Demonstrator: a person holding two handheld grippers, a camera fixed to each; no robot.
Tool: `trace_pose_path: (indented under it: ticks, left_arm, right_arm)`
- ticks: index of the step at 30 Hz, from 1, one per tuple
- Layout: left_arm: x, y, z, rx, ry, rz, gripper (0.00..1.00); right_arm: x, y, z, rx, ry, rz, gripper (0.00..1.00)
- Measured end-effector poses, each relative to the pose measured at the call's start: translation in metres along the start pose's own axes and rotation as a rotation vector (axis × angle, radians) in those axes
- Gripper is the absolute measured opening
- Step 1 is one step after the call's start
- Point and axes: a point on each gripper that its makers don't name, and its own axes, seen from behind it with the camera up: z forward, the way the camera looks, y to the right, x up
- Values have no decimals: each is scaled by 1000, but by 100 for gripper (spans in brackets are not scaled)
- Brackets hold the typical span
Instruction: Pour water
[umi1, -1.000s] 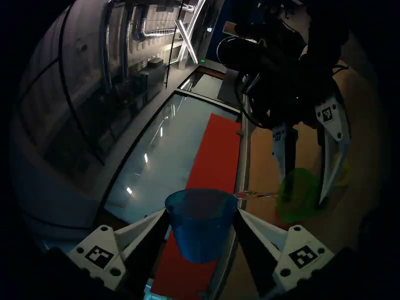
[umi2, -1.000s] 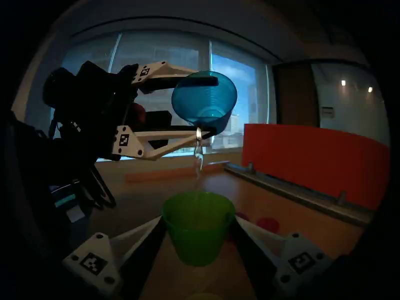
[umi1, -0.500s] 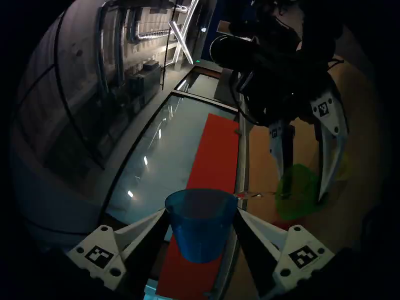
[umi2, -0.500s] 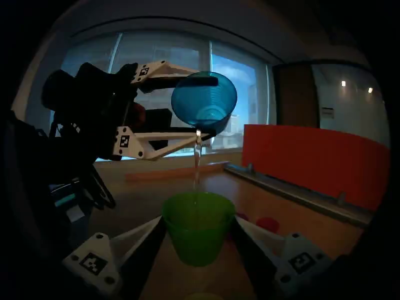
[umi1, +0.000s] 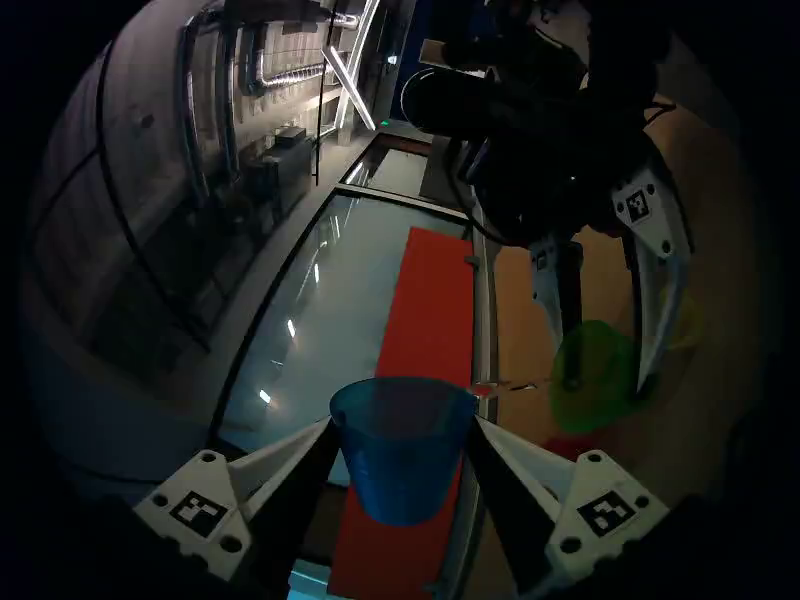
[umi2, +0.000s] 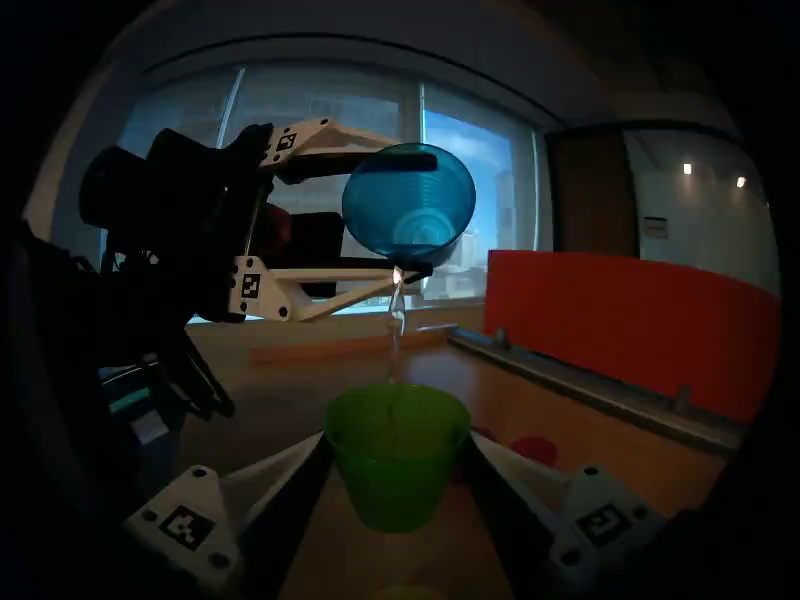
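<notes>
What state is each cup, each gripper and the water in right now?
blue cup: tipped over, water leaving its rim
green cup: upright, open, below the blue cup
water stream: thin, falling into the green cup
left gripper: shut on blue cup
right gripper: shut on green cup

Left tongs (umi1: 403, 425) clamp blue cup (umi1: 400, 470); water (umi1: 505, 387) streams toward green cup (umi1: 595, 375).
</notes>
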Motion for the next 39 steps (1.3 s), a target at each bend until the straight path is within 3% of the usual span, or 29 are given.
trace_pose_path:
  ticks: [24, 39]
  left_arm:
    - [3, 5, 4, 5, 6, 91, 85]
    - [4, -1, 6, 15, 9, 148, 85]
  right_arm:
    - [0, 0, -2, -3, 0, -6, 89]
    - [-1, 0, -2, -4, 1, -6, 89]
